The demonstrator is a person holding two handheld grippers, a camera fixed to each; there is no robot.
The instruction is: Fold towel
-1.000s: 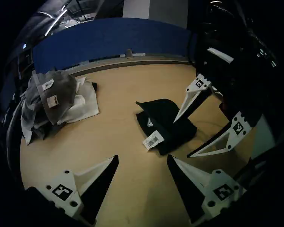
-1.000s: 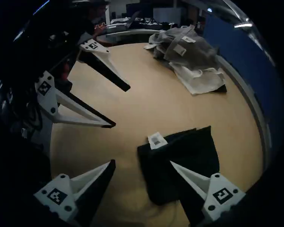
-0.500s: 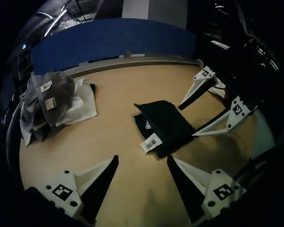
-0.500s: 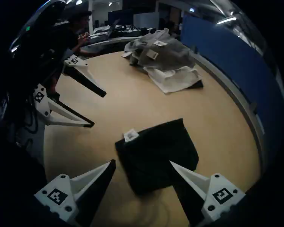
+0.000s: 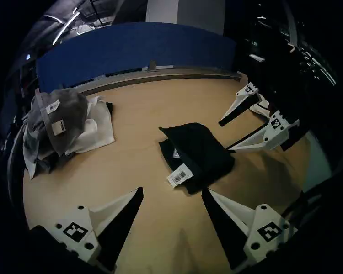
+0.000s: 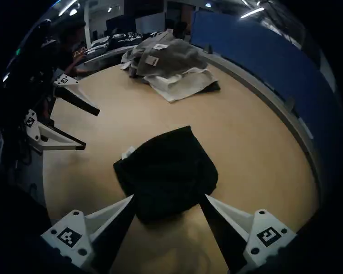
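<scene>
A folded black towel (image 5: 196, 150) lies on the wooden table, a white barcode tag (image 5: 179, 172) sticking out at its near edge. In the right gripper view the same black towel (image 6: 167, 172) lies just ahead of my fingers. My left gripper (image 5: 171, 201) hovers open over the table, just short of the towel, nothing between its fingers. My right gripper (image 6: 168, 206) is open too, its tips at the towel's near edge. The right gripper (image 5: 225, 134) appears at the towel's far right in the left gripper view. The left gripper (image 6: 90, 129) shows at the left of the right gripper view.
A heap of grey and white towels (image 5: 64, 123) sits at the table's left, also seen as the pile (image 6: 169, 64) at the far side. A blue partition (image 5: 135, 48) runs behind the table (image 5: 139, 114). A person sits at a desk in the background (image 6: 73, 43).
The right gripper has drawn back off the black towel, which now lies wholly ahead of its fingers. The left gripper has barely moved. Both stayed open.
</scene>
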